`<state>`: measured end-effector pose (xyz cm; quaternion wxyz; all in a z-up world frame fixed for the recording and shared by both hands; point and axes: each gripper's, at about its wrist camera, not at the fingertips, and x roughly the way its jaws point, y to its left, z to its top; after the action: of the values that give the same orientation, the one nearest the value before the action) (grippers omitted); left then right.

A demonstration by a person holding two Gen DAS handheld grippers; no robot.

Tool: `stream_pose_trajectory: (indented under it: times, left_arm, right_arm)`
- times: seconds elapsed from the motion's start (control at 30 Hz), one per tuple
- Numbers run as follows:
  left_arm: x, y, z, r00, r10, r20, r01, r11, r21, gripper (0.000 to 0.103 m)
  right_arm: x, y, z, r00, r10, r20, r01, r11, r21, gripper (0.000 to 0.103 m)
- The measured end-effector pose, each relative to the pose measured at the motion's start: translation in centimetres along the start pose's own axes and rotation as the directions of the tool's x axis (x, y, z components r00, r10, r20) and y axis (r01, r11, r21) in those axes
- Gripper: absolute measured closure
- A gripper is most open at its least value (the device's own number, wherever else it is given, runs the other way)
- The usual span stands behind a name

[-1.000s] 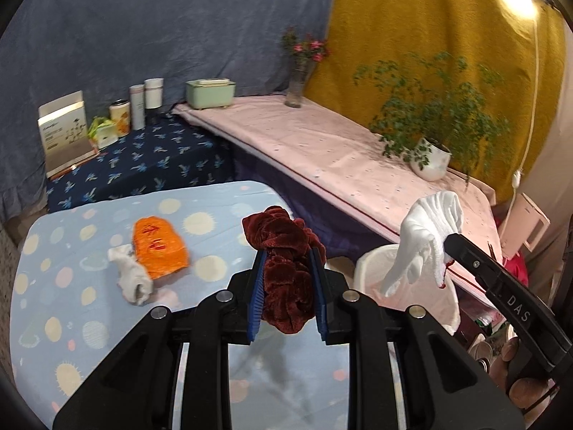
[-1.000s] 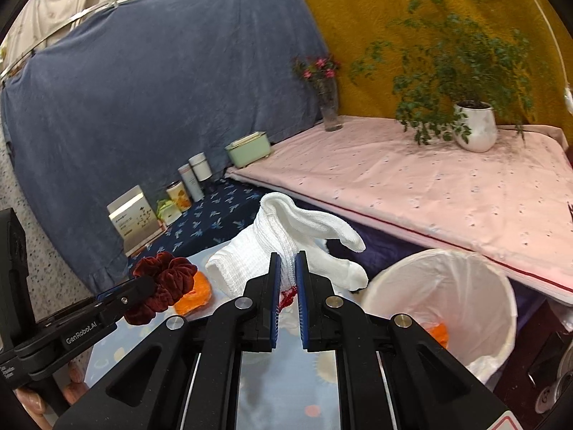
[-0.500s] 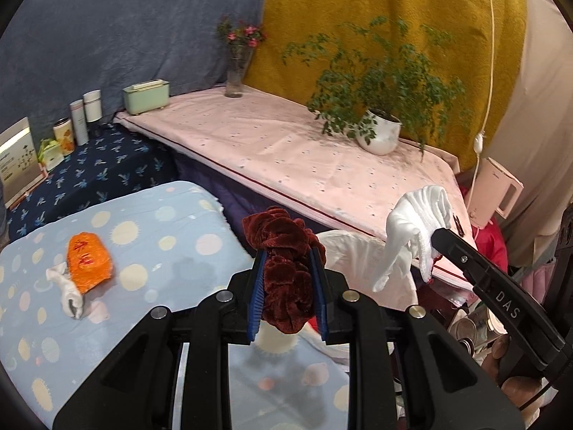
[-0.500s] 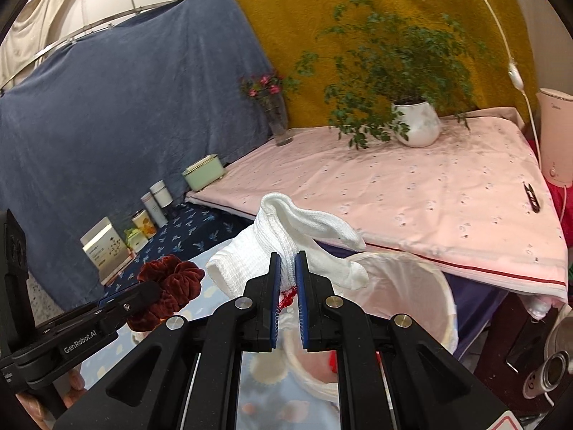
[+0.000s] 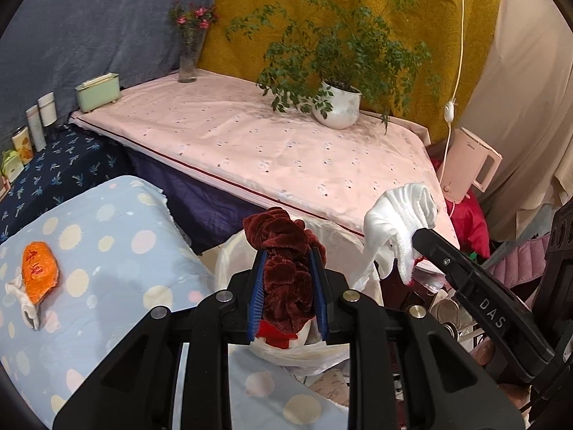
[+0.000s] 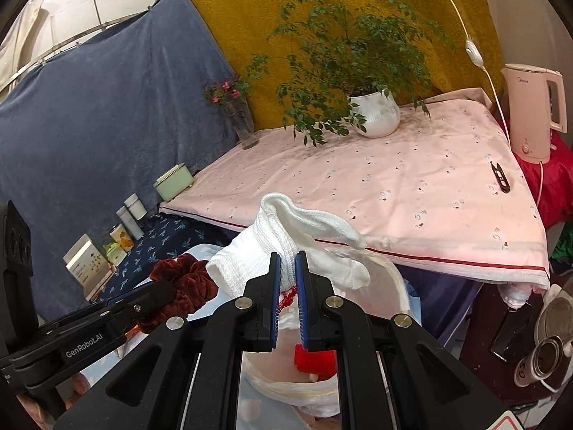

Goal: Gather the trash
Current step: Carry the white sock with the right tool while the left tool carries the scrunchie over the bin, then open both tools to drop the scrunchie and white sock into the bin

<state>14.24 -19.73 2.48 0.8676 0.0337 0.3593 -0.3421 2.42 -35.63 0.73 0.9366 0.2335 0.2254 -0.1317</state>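
Your left gripper (image 5: pixel 288 272) is clamped on a dark red velvet scrunchie (image 5: pixel 284 251) at lower centre of its view, above the white-lined trash bin (image 5: pixel 304 353). Your right gripper (image 6: pixel 287 272) pinches a white sock (image 6: pixel 286 236), also over the bin. Only the left view shows the orange wrapper (image 5: pixel 38 271) at far left on the dotted blue cloth (image 5: pixel 118 251); only the right view shows the black clippers (image 6: pixel 500 177) on the pink sheet (image 6: pixel 394 186).
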Motion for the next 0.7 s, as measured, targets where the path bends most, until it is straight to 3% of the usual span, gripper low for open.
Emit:
stream_pose_trajectory:
  times: [0.13,0.27,0.47,0.7]
  left_arm:
    - [0.8,-0.7,0.2,1.000,-0.003,0.001,0.003,1.000,0.017,0.075]
    - [1.2,-0.7,0.3,1.000,0.003,0.008,-0.003,1.000,0.015,0.058]
    - [1.2,0.2,0.0,0.999,0.031,0.013,-0.031,1.000,-0.003,0.046]
    - [1.3,1.6,-0.4,0.999,0.052,0.003,-0.052,0.998,-0.033,0.044]
  right_arm:
    - [0.2,-0.6,0.0,1.000,-0.007,-0.002,0.007,1.000,0.004,0.094]
    - [0.4,-0.8,-0.1,1.000,-0.008,-0.006,0.008,1.000,0.007,0.094]
    - [0.9,-0.4,-0.3,1.000,-0.005,-0.013,0.005,1.000,0.001,0.094]
    - [1.6,0.4,-0.4,1.000,0.003,-0.026,-0.004,1.000,-0.013,0.093]
